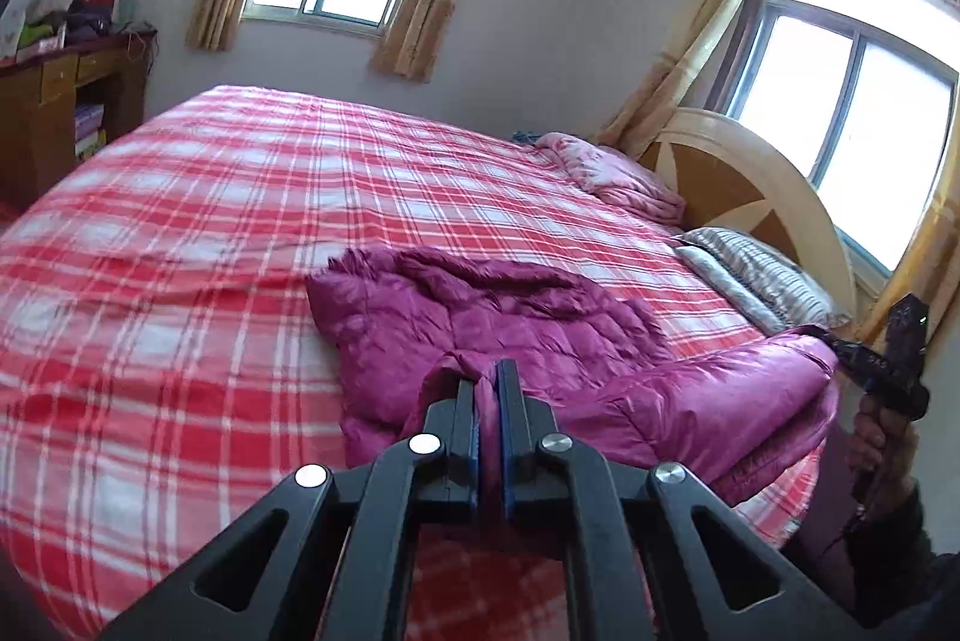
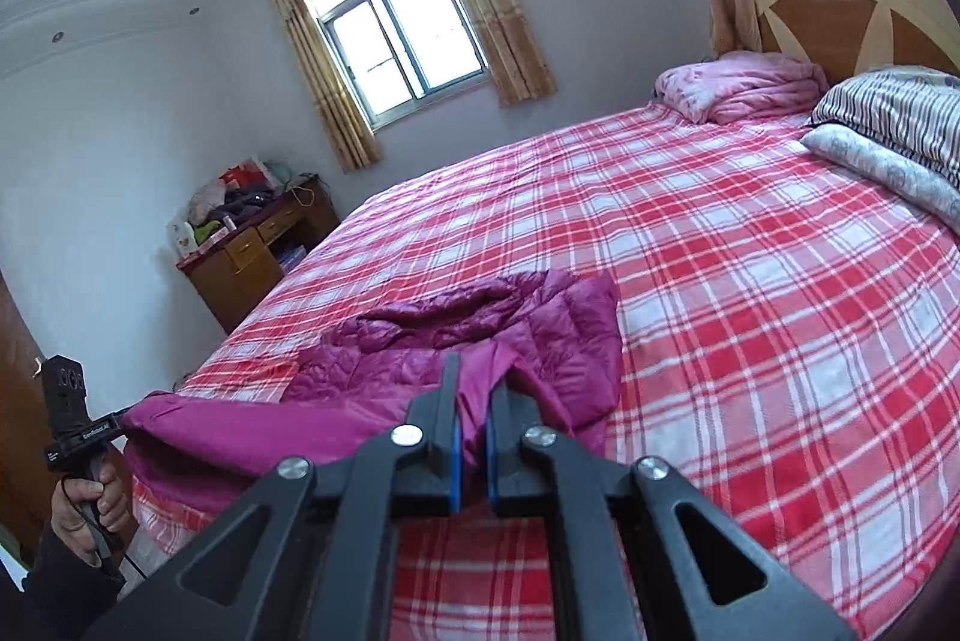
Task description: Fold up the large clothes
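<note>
1. One wide bed (image 1: 180, 233) under a red-and-white plaid sheet fills both views; it serves as the folding surface.
2. Spread across the lower centre of the frame lies the magenta quilted down jacket (image 1: 480, 317), its near edge lifted off the sheet, probably so it can be carried over into a fold.
3. Closed on one end of that raised edge is the left hand-held gripper (image 1: 489, 389), fabric pinched between its jaws.
4. Likewise the right hand-held gripper (image 2: 474, 389) is clamped on the other end, keeping the edge taut.
</note>
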Action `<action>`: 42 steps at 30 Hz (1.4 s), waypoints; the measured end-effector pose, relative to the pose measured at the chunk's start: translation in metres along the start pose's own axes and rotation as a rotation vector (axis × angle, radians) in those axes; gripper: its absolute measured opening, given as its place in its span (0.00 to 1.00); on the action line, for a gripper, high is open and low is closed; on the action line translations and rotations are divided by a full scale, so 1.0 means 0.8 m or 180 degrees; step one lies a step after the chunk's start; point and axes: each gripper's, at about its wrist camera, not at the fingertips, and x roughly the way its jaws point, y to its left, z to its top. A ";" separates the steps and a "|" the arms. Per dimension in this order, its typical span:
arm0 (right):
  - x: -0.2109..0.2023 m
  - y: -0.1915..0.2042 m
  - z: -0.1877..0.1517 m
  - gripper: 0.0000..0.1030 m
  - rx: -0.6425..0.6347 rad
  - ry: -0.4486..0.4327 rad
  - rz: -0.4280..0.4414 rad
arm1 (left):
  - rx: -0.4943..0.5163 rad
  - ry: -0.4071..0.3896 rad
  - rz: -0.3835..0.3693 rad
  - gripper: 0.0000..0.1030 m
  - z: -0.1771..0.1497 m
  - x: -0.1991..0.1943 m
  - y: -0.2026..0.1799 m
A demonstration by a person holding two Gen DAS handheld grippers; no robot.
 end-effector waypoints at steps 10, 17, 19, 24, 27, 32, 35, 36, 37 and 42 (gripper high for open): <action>0.102 -0.028 0.048 0.07 0.0038 0.0180 -0.0206 | -0.0001 0.0138 0.0158 0.04 0.045 0.101 0.038; 0.182 -0.052 0.071 0.07 0.0037 0.0350 -0.0457 | 0.0060 0.0195 0.0224 0.06 0.071 0.172 0.061; 0.200 -0.059 0.074 0.07 0.0051 0.0391 -0.0494 | 0.0060 0.0203 0.0282 0.07 0.077 0.187 0.065; 0.235 -0.069 0.075 0.07 0.0059 0.0495 -0.0592 | -0.0050 0.0245 0.0364 0.11 0.083 0.202 0.075; 0.252 -0.069 0.075 0.07 -0.0008 0.0545 -0.0675 | -0.0154 0.0215 0.0331 0.21 0.083 0.199 0.083; 0.270 -0.070 0.072 0.07 -0.0074 0.0600 -0.0786 | -0.0288 -0.0182 0.0654 0.77 0.087 0.168 0.101; 0.283 -0.071 0.072 0.07 -0.0112 0.0646 -0.0836 | -0.0124 -0.0202 0.0800 0.77 0.092 0.164 0.087; 0.287 -0.071 0.072 0.07 -0.0118 0.0655 -0.0845 | -0.0027 -0.0221 0.0805 0.77 0.092 0.165 0.076; 0.291 -0.071 0.072 0.07 -0.0123 0.0665 -0.0850 | 0.0124 -0.0237 0.0798 0.77 0.093 0.167 0.061; 0.306 -0.071 0.073 0.08 -0.0109 0.0716 -0.0867 | 0.0870 -0.0250 0.0929 0.82 0.085 0.201 -0.020</action>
